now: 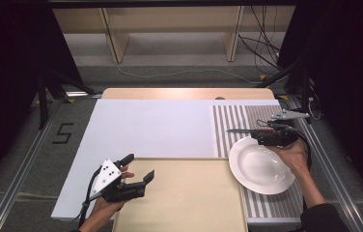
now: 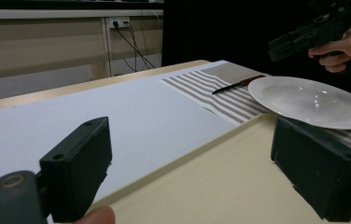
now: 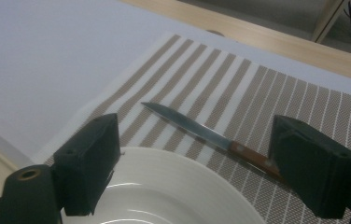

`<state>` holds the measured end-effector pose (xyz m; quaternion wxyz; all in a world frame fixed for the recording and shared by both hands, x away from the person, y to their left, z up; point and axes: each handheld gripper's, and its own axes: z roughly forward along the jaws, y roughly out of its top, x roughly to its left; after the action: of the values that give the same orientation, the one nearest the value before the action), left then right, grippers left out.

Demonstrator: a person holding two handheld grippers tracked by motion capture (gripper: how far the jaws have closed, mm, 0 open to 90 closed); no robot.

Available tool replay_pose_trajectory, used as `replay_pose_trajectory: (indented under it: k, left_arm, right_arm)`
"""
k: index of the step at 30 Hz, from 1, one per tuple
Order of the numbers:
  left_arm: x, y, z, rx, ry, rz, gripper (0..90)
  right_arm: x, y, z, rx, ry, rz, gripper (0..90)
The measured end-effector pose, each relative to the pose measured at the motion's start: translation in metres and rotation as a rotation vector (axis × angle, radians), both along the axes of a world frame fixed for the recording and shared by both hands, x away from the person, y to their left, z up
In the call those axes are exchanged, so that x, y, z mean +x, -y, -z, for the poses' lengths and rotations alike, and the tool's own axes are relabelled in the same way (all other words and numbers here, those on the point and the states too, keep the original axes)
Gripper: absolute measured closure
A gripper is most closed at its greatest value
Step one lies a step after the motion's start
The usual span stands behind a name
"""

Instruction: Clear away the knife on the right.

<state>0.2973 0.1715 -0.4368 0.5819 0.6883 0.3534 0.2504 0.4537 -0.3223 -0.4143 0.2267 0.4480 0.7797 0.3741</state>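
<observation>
Tray [image 1: 194, 203] under my idle, open left gripper [image 1: 138, 174]; right gripper [image 3: 197, 158] open over plate [image 1: 261, 166] rim—I should drop squarely astride the knife [image 3: 197, 130] handle.

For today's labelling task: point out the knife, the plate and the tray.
knife [image 3: 190, 127], right gripper view, mid-blade.
plate [image 1: 259, 166], high view, centre of the bowl.
tray [image 1: 189, 203], high view, bare middle.

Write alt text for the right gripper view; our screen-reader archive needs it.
A knife with a wooden handle lies on a striped placemat, just beyond a white plate. The open right gripper hovers over the plate's rim.
</observation>
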Motion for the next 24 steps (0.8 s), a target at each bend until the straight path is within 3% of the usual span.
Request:
replay_pose_trajectory:
  k: [2, 5, 10, 16, 24]
  left_arm:
    - [0.000, 0.000, 0.000, -0.001, 0.000, 0.000, 12.3]
    - [0.000, 0.000, 0.000, -0.001, 0.000, 0.000, 12.4]
    - [0.000, 0.000, 0.000, 0.001, -0.001, 0.000, 12.3]
    - [0.000, 0.000, 0.000, 0.004, 0.001, -0.002, 12.4]
    - [0.000, 0.001, 0.001, 0.008, -0.001, -0.001, 12.4]
  right_arm:
    - [0.004, 0.001, 0.000, -0.015, -0.007, 0.003, 18.1]
    - [0.019, 0.006, 0.002, -0.047, -0.060, 0.021, 18.2]
    - [0.032, 0.010, 0.002, -0.082, -0.103, 0.035, 18.2]
    - [0.054, 0.015, 0.003, -0.139, -0.205, 0.051, 18.3]
    - [0.065, 0.019, 0.005, -0.181, -0.246, 0.057, 18.9]
